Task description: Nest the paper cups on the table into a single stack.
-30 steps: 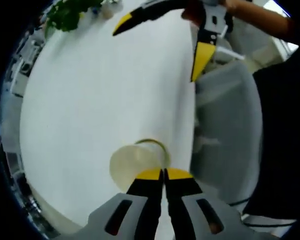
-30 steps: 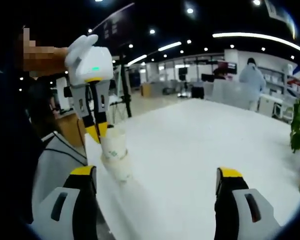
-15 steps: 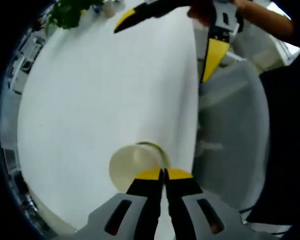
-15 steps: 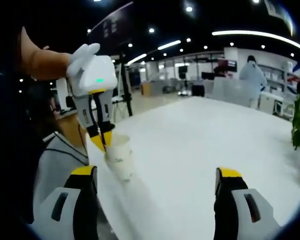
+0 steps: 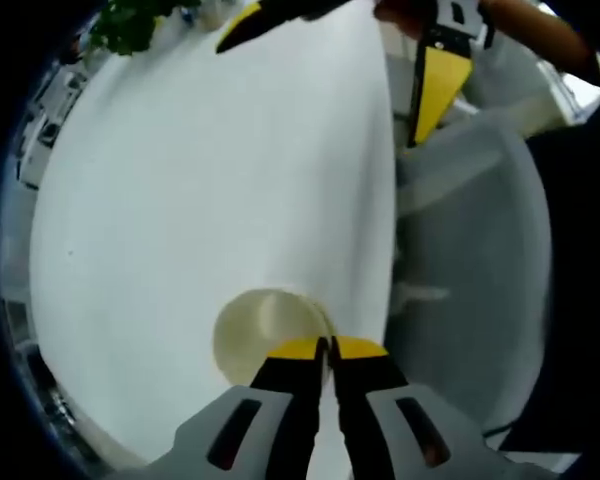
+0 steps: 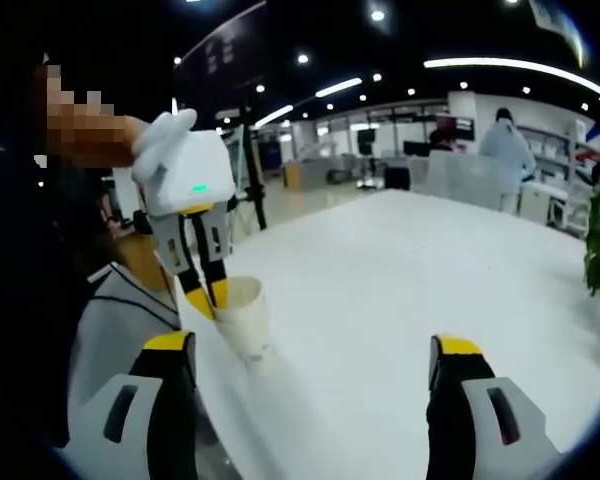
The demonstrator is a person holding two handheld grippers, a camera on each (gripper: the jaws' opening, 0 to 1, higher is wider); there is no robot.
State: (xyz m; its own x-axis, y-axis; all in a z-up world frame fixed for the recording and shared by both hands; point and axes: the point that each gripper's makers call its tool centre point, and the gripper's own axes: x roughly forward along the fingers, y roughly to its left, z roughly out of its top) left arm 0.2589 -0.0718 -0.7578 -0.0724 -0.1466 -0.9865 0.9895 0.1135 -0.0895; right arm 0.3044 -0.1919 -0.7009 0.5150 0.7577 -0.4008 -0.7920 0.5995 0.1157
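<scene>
A: Desk (image 5: pixel 200 180) finish?
B: Matt white, smooth, no grain or pattern visible; same in right gripper view.
A: Cup?
B: Paper cup (image 5: pixel 263 333), lower centre of left gripper view, cream inside, dull, thin rim. In right gripper view its outer wall looks white w/ faint greenish print, too blurred to read.
A: Tools?
B: Left tool (image 5: pixel 327 350): smooth grey plastic body, black fingers w/ yellow tips (image 5: pixel 298 349), slight sheen. Right tool (image 6: pixel 312 350) same grey plastic, yellow caps.
A: Anything else?
B: Plant (image 5: pixel 125 25) upper left, glossy green leaves. Ceiling lights (image 6: pixel 510 68) reflect off a shiny floor at rear.
</scene>
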